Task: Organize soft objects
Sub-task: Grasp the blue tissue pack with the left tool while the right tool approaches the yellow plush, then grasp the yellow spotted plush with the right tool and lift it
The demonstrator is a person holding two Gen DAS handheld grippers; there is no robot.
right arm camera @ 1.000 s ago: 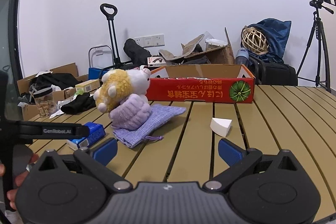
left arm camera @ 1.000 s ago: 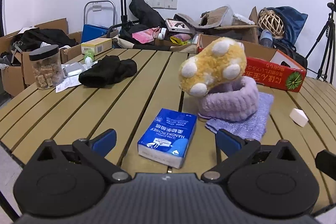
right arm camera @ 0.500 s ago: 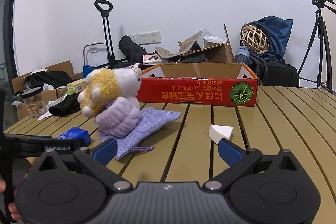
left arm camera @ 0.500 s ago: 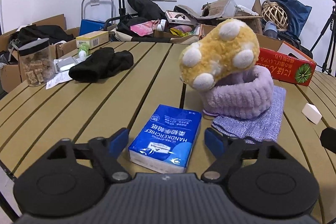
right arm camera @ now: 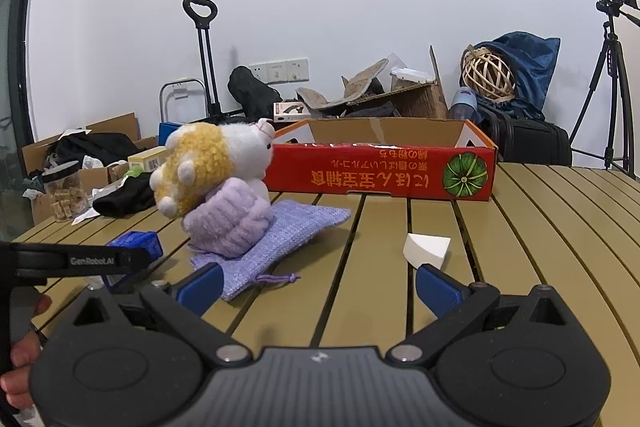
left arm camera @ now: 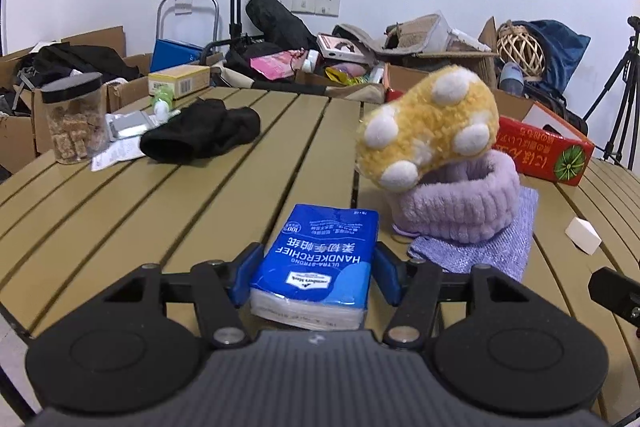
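A blue tissue pack [left arm camera: 320, 251] lies on the slatted table [left arm camera: 120, 211] between the blue pads of my left gripper [left arm camera: 316, 275]. The jaws are closing and the pads touch both sides of the pack. Behind it, a yellow-and-white plush toy [left arm camera: 430, 127] leans on a fuzzy purple band [left arm camera: 460, 203], which rests on a lavender drawstring pouch [left arm camera: 500, 251]. A black cloth [left arm camera: 204, 135] lies at the far left. My right gripper [right arm camera: 318, 285] stands open over bare slats, with a white sponge wedge [right arm camera: 426, 249] just beyond its right finger.
An open red cardboard box [right arm camera: 380, 175] stands at the table's back edge. A jar of cubes [left arm camera: 72, 119], papers and a small box sit at the left edge. Cartons, bags, a trolley and a tripod [right arm camera: 612, 87] crowd the floor behind.
The left jaws have narrowed from wide open to the sides of the tissue pack, and the pack now sits deeper between them. The right gripper slid slightly nearer the white wedge.
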